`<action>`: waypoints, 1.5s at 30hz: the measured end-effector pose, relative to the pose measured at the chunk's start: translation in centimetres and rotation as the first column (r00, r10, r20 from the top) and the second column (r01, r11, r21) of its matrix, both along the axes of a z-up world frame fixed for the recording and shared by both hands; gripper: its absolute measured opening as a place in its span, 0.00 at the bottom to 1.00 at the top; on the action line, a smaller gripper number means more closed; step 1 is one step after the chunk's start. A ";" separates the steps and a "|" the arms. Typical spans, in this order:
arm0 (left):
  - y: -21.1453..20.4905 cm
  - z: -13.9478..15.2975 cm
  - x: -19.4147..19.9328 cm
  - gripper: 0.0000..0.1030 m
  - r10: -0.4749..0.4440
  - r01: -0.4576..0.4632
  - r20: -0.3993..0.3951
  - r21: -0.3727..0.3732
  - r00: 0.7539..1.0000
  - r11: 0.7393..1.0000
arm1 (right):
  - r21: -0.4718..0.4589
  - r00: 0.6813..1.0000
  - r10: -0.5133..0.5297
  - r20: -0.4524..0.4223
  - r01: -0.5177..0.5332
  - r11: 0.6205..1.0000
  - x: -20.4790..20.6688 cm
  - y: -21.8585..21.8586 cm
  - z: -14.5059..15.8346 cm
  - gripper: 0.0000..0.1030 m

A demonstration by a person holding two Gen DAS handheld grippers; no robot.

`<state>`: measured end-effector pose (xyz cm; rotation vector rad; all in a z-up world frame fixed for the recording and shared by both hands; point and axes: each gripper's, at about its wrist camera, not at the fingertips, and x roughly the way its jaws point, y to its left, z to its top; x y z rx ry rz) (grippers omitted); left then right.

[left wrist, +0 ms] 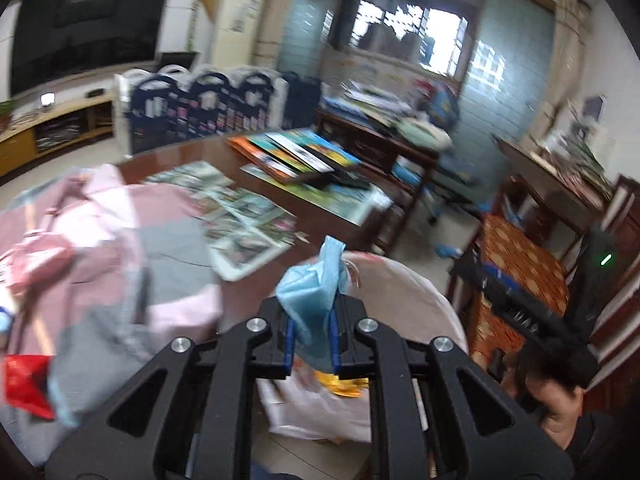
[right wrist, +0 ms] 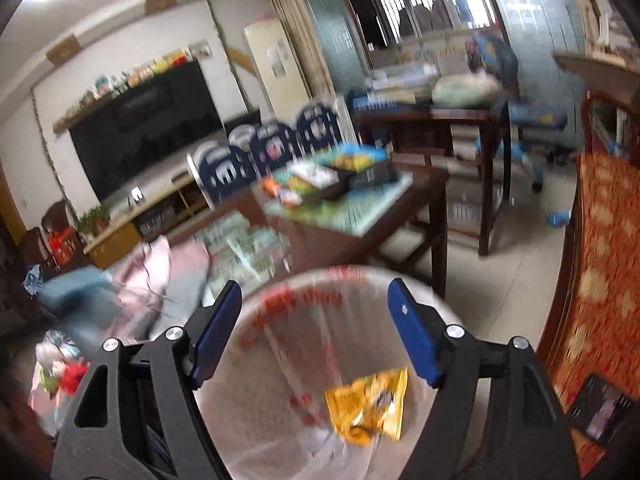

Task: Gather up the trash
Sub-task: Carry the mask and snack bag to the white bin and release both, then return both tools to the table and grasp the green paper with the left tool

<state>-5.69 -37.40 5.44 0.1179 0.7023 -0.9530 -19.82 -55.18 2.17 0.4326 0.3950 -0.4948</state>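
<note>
My left gripper (left wrist: 312,332) is shut on a crumpled light blue face mask (left wrist: 310,292) and holds it over the near rim of a white trash bag (left wrist: 416,300). A yellow snack wrapper (left wrist: 340,386) lies in the bag below the fingers. In the right wrist view my right gripper (right wrist: 316,332) is open and empty above the same white bag (right wrist: 280,320), which has red print on it. The yellow wrapper (right wrist: 368,408) lies inside that bag, between and below the blue pads (right wrist: 412,328).
A dark wooden table (left wrist: 320,224) holds pink and grey cloth (left wrist: 104,248), printed sheets (left wrist: 236,216) and stacked books (left wrist: 296,156). A red scrap (left wrist: 28,384) lies at lower left. A chair with an orange cushion (right wrist: 600,264) stands right. A person's head (left wrist: 556,384) is at lower right.
</note>
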 end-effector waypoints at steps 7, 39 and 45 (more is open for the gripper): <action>0.4 -1.4 1.8 0.78 0.142 -0.140 -0.016 0.063 0.990 0.988 | -0.041 0.995 0.097 0.012 -0.096 0.994 1.2 2.1 2.3 0.78; 40.5 -1.2 6.7 0.94 0.798 -0.815 0.174 0.052 0.577 0.577 | -0.108 0.809 0.573 -0.129 -0.586 0.803 21.3 29.8 0.7 0.89; 40.1 -1.4 6.7 0.94 0.790 -0.809 0.184 0.060 0.585 0.585 | -0.140 0.804 0.576 -0.148 -0.594 0.792 21.2 29.8 0.4 0.89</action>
